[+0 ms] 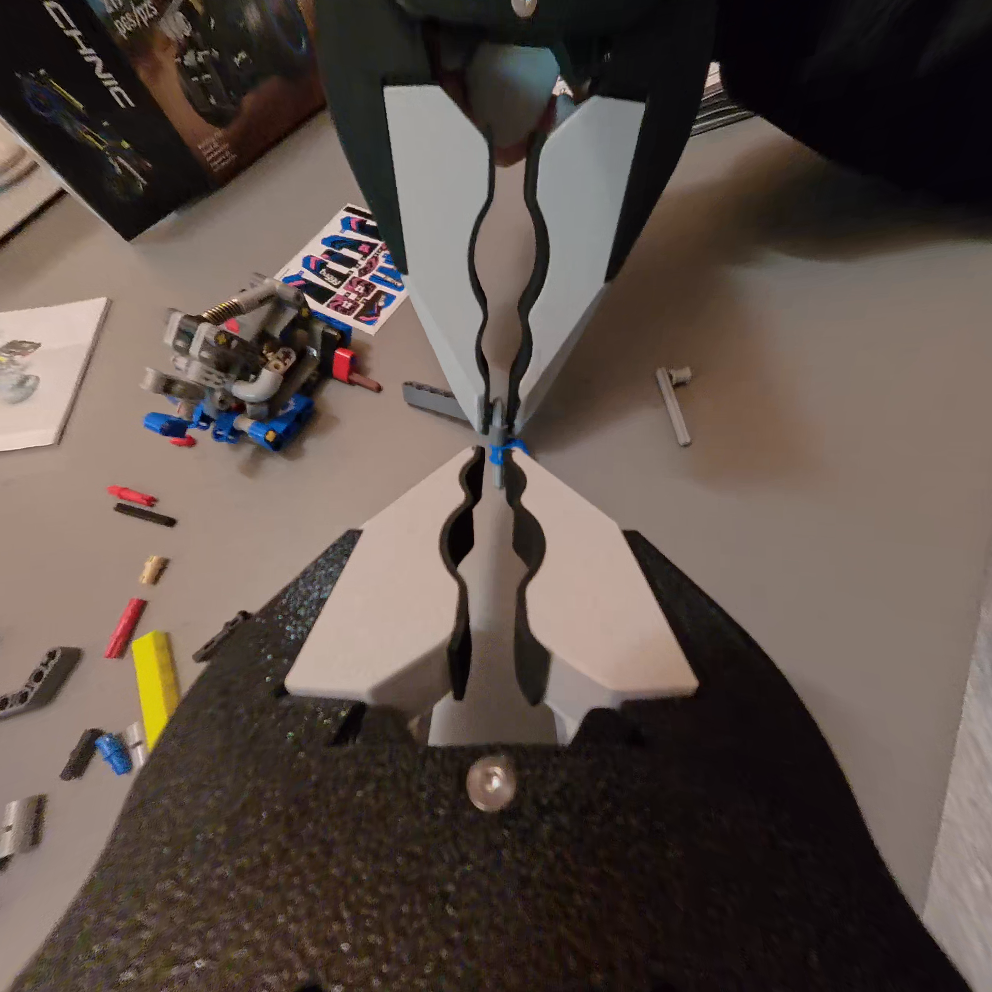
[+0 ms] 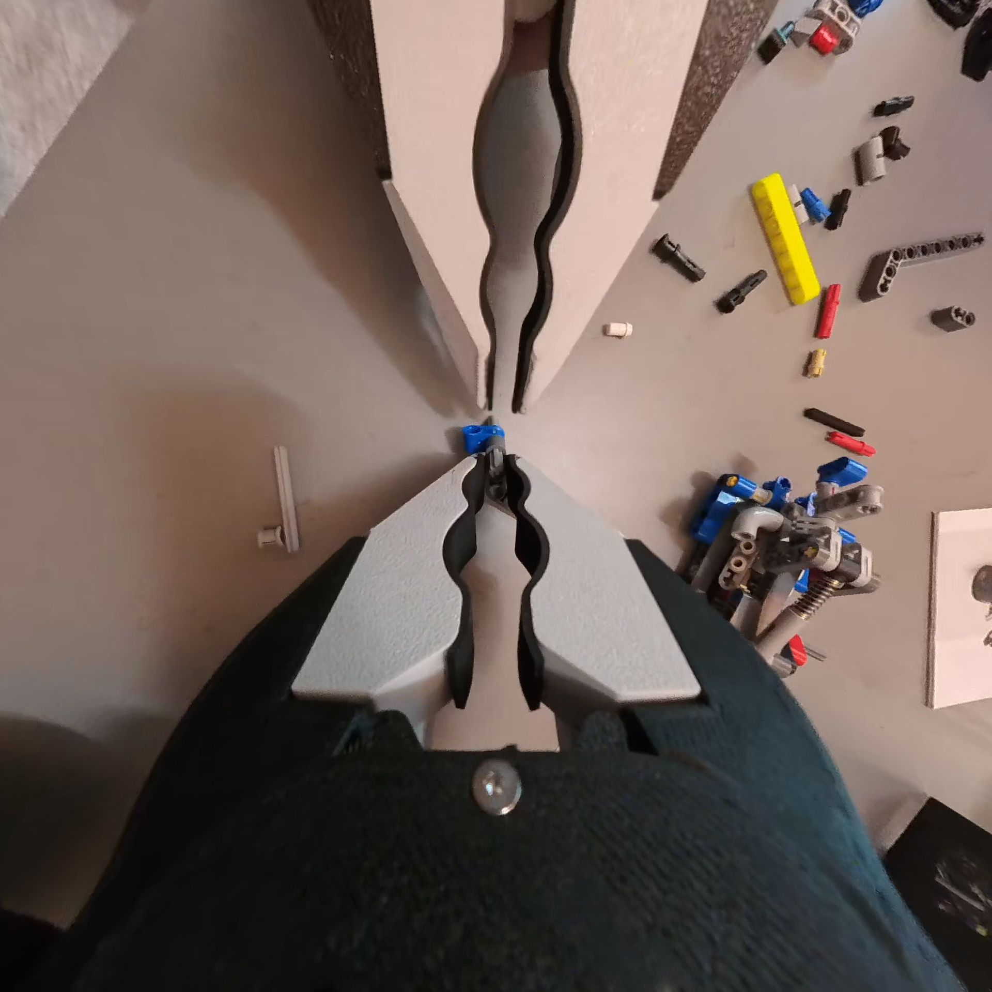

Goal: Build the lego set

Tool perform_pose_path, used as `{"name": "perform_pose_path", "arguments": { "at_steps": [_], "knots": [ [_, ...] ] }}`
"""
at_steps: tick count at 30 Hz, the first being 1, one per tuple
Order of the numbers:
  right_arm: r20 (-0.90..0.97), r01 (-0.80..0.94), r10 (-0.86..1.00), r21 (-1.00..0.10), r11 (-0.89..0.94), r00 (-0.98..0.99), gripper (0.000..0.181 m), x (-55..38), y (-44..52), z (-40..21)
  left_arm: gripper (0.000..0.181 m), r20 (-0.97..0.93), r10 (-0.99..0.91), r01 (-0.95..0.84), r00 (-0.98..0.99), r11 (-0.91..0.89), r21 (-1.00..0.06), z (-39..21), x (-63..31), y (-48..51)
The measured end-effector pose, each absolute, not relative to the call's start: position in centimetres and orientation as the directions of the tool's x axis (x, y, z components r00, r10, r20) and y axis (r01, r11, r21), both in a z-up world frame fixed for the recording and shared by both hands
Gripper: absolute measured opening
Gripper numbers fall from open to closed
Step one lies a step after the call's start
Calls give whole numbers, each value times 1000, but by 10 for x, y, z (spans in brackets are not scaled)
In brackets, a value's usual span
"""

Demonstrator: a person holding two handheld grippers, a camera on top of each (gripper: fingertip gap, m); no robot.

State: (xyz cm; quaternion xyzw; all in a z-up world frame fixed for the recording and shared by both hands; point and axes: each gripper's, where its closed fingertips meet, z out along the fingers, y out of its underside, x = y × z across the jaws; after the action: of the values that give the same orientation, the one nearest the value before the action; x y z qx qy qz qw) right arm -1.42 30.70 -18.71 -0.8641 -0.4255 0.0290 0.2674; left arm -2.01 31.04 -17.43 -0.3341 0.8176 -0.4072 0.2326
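facing tip to tip above the grey table (image 1: 751, 300), the right hand-held gripper (image 2: 496, 467) pinches a small grey pin carrying a blue connector (image 2: 479, 436); the left hand-held gripper (image 1: 496, 472) is nearly closed around that pin's other end. the printed black box (image 1: 107, 107) stands behind.

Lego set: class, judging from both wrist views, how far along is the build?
Done: a partly built grey-and-blue chassis stands on the table. In hand: the right gripper pinches a grey axle carrying a blue connector, meeting the left gripper. Left: the yellow beam, red pins, black pins and sticker sheet lie unused.
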Motion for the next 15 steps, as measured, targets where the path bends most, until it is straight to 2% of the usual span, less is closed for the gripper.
{"name": "perform_pose_path", "arguments": {
  "at_steps": [5,8,15],
  "knots": [
    [172,727,778,-519,-451,605,14,-15,303,-192,3,-116,-727,-374,-677,475,-797,-180,-20,310],
    [200,714,755,-540,-446,624,27,-5,305,-191,3,-138,-723,-372,-677,497,-784,-177,-18,311],
    [254,719,767,-597,-356,590,22,-6,307,-197,6,-216,-657,-332,-722,603,-725,-172,-13,299]
  ]
}}
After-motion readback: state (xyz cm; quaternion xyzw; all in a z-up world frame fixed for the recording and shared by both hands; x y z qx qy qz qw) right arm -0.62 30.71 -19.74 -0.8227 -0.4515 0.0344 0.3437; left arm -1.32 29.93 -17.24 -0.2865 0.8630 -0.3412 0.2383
